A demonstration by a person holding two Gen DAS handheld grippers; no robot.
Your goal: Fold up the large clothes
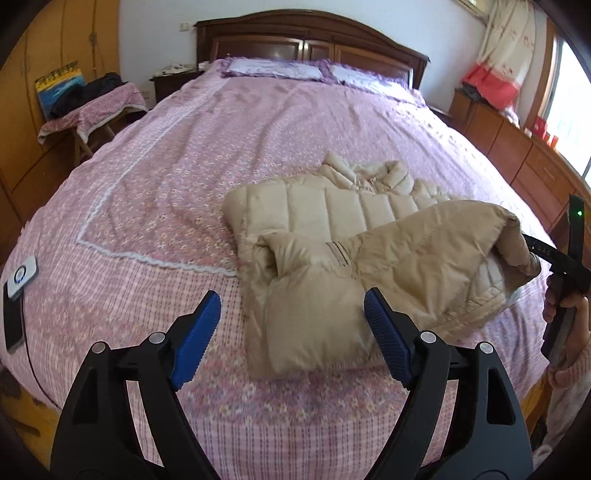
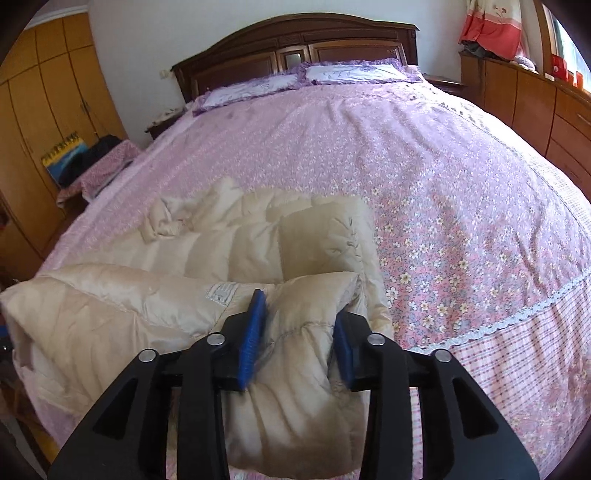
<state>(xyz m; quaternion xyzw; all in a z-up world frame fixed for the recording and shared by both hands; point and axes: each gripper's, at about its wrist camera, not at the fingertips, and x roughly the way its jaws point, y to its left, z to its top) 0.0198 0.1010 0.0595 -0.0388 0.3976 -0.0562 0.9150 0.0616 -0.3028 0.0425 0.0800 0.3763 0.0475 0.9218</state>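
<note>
A home bedroom: bed (image 1: pixel 184 155), 2 pillows (image 1: pixel 273 68), seemingly a wardrobe (image 2: pixel 44 92).

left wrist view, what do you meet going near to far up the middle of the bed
Beige quilted puffer jacket → bare stretch of pink floral bedspread → purple-frilled white pillows → dark brown wooden headboard.

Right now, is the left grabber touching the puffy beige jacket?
Apart. In the left wrist view the left gripper has its blue fingers spread wide with only the pink bedspread between them, and the jacket lies beyond, not pinched.
</note>
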